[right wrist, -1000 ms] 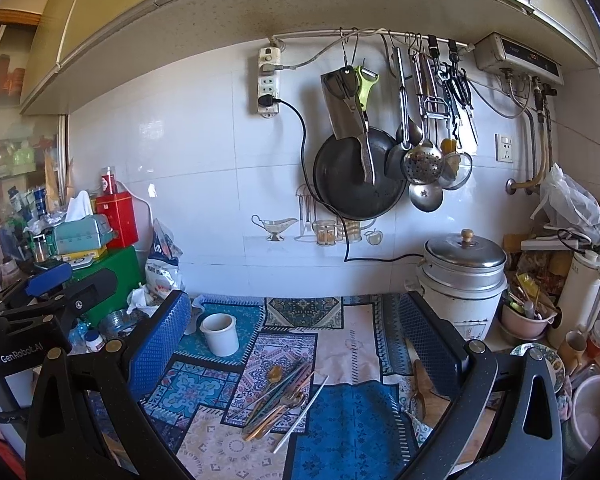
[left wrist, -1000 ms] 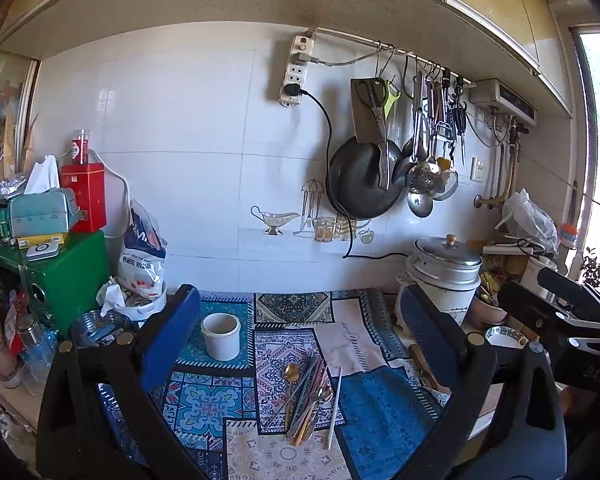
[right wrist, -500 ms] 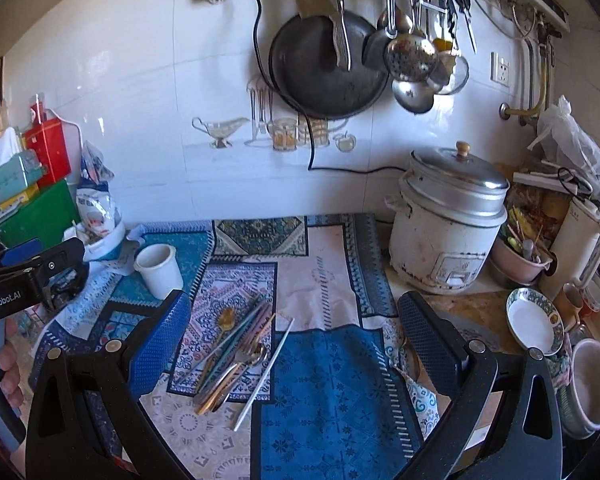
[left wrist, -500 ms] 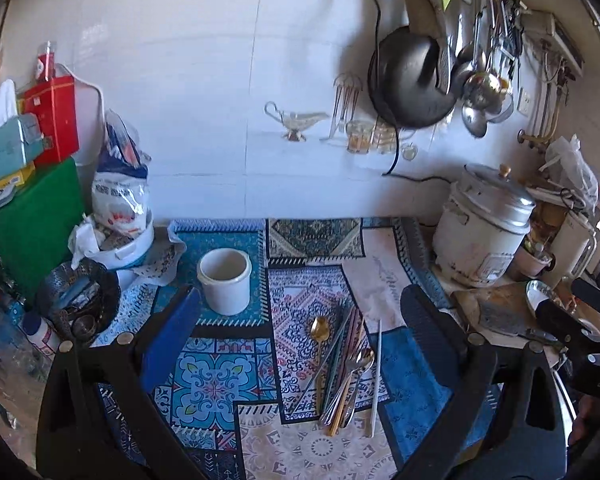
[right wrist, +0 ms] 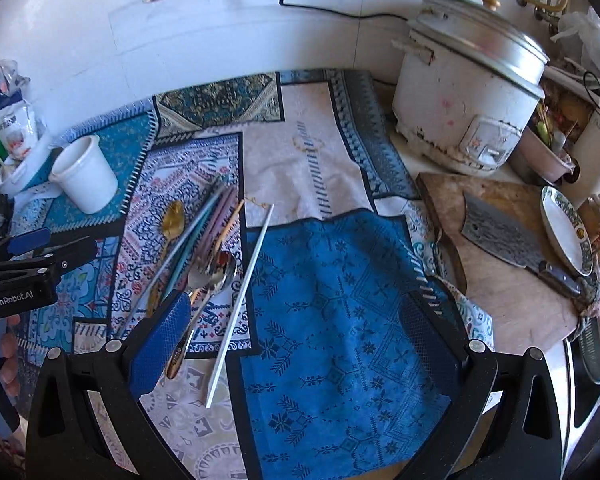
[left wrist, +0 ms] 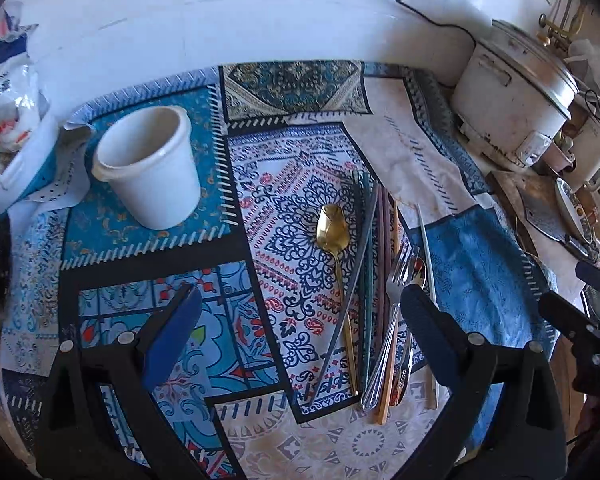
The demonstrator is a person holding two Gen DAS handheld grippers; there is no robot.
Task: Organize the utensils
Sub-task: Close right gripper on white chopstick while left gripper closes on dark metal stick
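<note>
Table [left wrist: 480,280] under patterned cloths. Rice cooker [right wrist: 468,92] back right; cleaver [right wrist: 500,232] on cutting board [right wrist: 512,292] beside it. White cup [left wrist: 152,168] back left, upright. Utensil pile mid-cloth: chopsticks [left wrist: 370,240], fork [left wrist: 392,312], gold spoon [left wrist: 333,228]. Left gripper [left wrist: 300,308] wide open, empty, over the pile. Right gripper [right wrist: 296,312] wide open, empty.

Left gripper [left wrist: 300,320]: black plastic frame with silver screws and blue textured finger pads [left wrist: 172,336]. Right gripper [right wrist: 296,320] matches it. At nine o'clock in the right view, white "GenRobot.AI" lettering and bare fingers [right wrist: 8,344].
</note>
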